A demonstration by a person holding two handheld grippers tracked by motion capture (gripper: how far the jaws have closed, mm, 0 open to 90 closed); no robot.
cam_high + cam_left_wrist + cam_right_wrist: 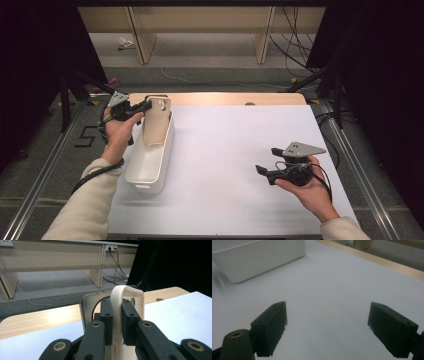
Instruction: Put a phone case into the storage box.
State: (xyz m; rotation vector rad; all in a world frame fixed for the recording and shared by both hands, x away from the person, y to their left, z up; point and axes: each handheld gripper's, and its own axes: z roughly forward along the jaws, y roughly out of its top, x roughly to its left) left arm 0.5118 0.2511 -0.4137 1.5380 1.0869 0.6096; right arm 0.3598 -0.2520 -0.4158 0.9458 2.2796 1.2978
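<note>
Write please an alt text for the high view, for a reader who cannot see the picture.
A person's left gripper is shut on the top edge of a cream lid that stands tilted in the far end of a long white bin on a white table. The right gripper hangs open above the table's right side, holding nothing.

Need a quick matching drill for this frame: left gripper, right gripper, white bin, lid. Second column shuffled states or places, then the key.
Things:
1. left gripper
2. right gripper
3. white bin
4. lid

States or places:
A. jaws wide apart, nothing between them
B. standing tilted in the bin's far end
C. on the white table surface, at its left side
D. clamped on a thin cream edge

Pairs: 1-D, 2-A, 3-C, 4-B
</note>
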